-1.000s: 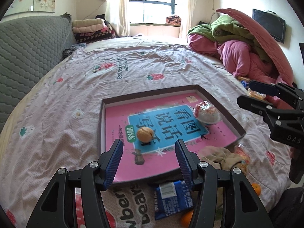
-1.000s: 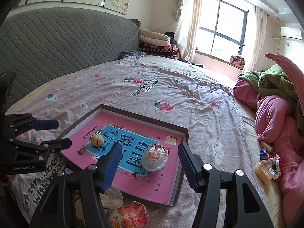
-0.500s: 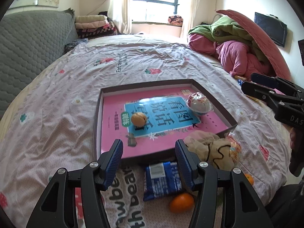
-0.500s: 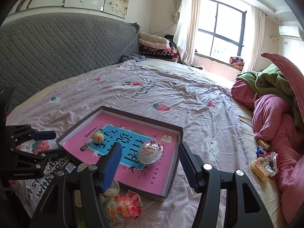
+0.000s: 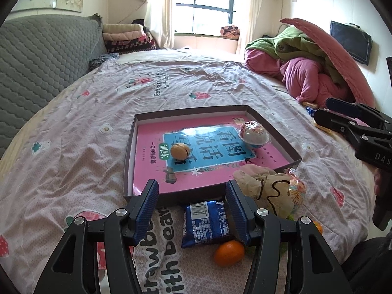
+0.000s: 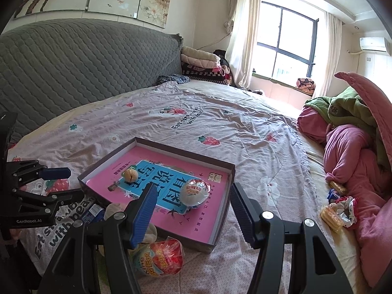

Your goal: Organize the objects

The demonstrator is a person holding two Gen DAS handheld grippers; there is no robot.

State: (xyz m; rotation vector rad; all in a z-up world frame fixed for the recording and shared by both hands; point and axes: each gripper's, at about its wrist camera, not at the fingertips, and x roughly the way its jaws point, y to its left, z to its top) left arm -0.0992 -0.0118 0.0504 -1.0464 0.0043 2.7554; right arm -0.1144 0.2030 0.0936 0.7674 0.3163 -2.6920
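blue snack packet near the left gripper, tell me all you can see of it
The blue plastic snack packet is flat, crinkled and glossy, with a white barcode panel and white print. It lies on the printed bedsheet just outside the shallow brown box, beside a small orange fruit, under the open left gripper, untouched.

Both grippers have backed off from the tray (image 5: 129, 156) over the last second. The left gripper (image 5: 192, 212) pulled back enough that the blue snack packet (image 5: 207, 223) and an orange (image 5: 229, 253) now show below it, and the right gripper (image 6: 191, 216) now has the red snack bag (image 6: 159, 258) in view.
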